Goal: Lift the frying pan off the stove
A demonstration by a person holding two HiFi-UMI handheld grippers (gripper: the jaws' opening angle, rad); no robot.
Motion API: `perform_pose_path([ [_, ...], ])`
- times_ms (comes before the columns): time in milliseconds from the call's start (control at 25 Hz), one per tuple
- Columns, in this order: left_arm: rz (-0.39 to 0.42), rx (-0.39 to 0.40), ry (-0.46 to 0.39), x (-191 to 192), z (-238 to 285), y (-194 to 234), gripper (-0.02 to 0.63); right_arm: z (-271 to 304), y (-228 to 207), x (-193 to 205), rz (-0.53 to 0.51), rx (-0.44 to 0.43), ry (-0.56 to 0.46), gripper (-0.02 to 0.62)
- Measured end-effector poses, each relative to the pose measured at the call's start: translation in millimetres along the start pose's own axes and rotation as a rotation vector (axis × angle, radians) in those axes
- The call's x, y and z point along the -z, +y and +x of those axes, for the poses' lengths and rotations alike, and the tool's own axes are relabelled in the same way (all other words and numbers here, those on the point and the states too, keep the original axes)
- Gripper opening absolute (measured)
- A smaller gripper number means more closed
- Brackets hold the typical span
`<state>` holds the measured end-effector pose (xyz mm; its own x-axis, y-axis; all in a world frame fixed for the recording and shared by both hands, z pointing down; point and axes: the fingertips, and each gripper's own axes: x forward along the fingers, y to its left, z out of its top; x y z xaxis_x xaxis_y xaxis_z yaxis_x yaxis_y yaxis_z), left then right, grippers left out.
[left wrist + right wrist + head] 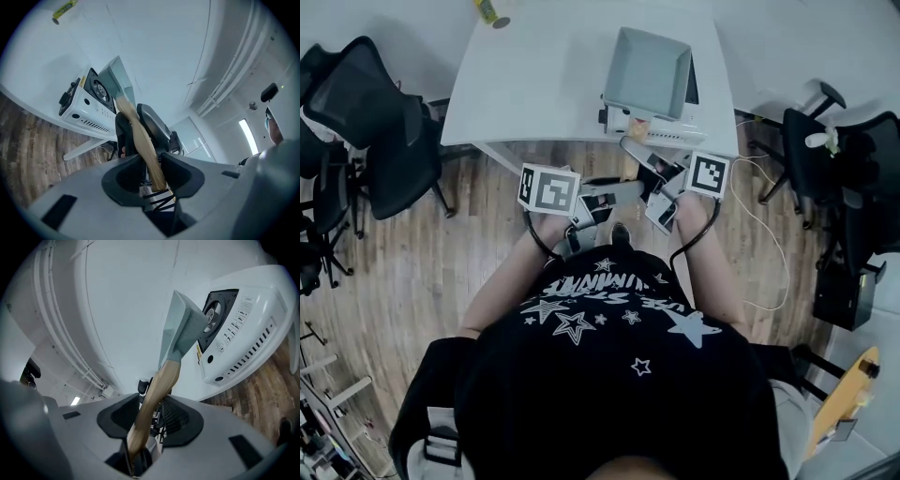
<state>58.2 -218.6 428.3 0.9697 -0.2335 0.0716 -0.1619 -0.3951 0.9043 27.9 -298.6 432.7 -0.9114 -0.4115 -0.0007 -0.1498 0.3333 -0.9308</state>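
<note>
Left gripper [152,171]: pinching the wooden handle [140,140], which fills the gap between its two jaws; the grip sits close to the handle's butt end.
Right gripper [150,420]: clamped on the same handle, which runs down between its jaws towards the gripper's base.
Pan direction: the frying pan [645,70] is square and grey, with its open side up. Its long axis runs far to near, with the pan body at the far end and the handle pointing near, towards the person.
Pan place: over the white stove [661,134], covering its far part from above. In the right gripper view the pan shows edge-on, with the black burner [214,315] bare beside it, so it looks raised off the burner.
Surface: a white desk [544,75]; the stove stands at its near edge, towards the right. A small yellow item [490,11] lies at the far left of the desk.
Room: wooden floor [412,272], black chairs [375,122] to the left and right, a white ceiling with pipes [233,73].
Pan to grippers: the pan body lies beyond both grippers. The left gripper comes in from the left and the right from the right, and they meet on the handle just near of the stove.
</note>
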Motion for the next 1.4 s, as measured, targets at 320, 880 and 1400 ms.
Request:
perform_pose_path([
  [320,0.026,0.044,0.043,61.2,-55.1,-23.1,0.129,1.9,32.8,77.5,-0.024,0.016,-0.043,0.150],
  [880,0.016,0.098,0.140,156.3,-102.9,-47.8,0.134,-22.0,57.7,178.3,-0.010,0.070,-0.102,0.153],
  [1400,0.000,0.077,0.122,181.9,-99.6,-53.3,0.133,-37.5,59.3,198.7,-0.001,0.054,-0.081,0.153],
])
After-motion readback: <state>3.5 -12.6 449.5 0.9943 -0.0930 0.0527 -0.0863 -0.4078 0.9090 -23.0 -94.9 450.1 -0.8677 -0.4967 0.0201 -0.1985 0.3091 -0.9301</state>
